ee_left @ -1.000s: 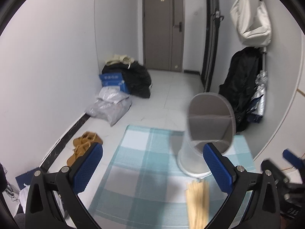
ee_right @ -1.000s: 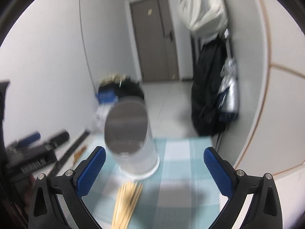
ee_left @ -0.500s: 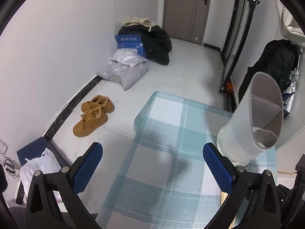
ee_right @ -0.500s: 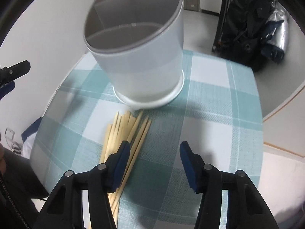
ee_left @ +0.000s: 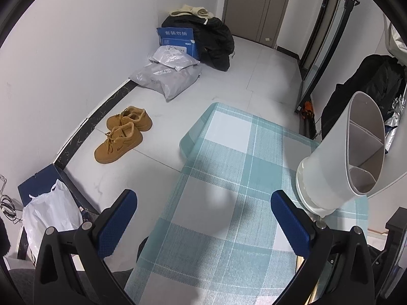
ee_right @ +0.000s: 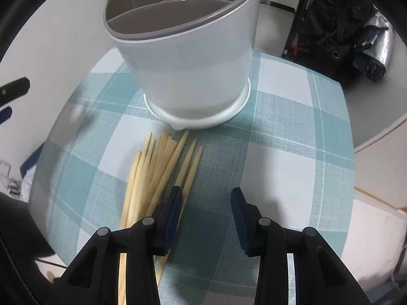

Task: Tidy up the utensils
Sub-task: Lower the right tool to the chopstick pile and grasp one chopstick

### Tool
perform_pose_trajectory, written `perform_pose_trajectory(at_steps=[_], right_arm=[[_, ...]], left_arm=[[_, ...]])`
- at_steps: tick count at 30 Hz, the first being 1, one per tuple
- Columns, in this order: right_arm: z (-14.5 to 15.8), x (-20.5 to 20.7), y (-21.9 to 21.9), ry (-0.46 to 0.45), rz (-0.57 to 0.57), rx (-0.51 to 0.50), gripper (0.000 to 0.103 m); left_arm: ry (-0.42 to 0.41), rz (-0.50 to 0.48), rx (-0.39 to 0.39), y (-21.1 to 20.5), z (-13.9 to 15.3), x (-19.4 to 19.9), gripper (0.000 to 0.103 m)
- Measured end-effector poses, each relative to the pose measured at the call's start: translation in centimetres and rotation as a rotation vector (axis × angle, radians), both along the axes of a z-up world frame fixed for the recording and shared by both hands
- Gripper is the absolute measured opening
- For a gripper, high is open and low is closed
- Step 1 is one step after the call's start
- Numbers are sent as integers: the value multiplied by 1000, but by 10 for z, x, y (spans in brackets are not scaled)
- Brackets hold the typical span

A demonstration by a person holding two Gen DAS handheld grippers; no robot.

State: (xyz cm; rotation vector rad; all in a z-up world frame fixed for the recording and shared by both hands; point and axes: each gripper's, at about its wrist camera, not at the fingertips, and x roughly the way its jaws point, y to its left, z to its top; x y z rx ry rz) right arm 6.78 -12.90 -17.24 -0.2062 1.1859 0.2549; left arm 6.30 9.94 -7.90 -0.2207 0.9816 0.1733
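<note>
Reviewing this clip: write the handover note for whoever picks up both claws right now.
Left claw: open, empty, above the checked tablecloth, away from the work.
Right claw: open, empty, low over the cloth; its left finger sits at the right edge of the chopstick bundle.
Chopsticks lie loose on the cloth, tips toward the white divided utensil holder, which stands upright just beyond them.
Done: nothing in the holder's visible compartments.
Left: grasp the chopsticks, stand them in a compartment.

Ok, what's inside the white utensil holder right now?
The utensil holder shows only grey dividers splitting it into compartments; the visible parts hold no utensils. The compartment floors are mostly hidden by its front wall. The chopsticks lie on the checked tablecloth.
</note>
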Motion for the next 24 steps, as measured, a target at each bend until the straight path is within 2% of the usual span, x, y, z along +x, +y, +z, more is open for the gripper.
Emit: perform_pose_trajectory(at_steps=[3, 6, 12, 15, 21, 24], right_arm=[[-1, 0, 7, 12, 22, -17, 36], [0, 6, 17, 5, 34, -53, 27], [1, 10, 30, -18, 42, -37, 20], [1, 11, 28, -30, 38, 9, 5], [12, 4, -7, -79, -56, 168, 4], [26, -1, -31, -103, -112, 291, 4]], left_arm=[[6, -4, -4, 2, -2, 2, 102], [23, -9, -22, 7, -6, 4, 102], [39, -41, -14, 6, -15, 3, 102], [65, -101, -23, -4, -24, 1, 102], [159, -266, -19, -43, -45, -8, 102], [207, -344, -19, -66, -52, -13, 102]])
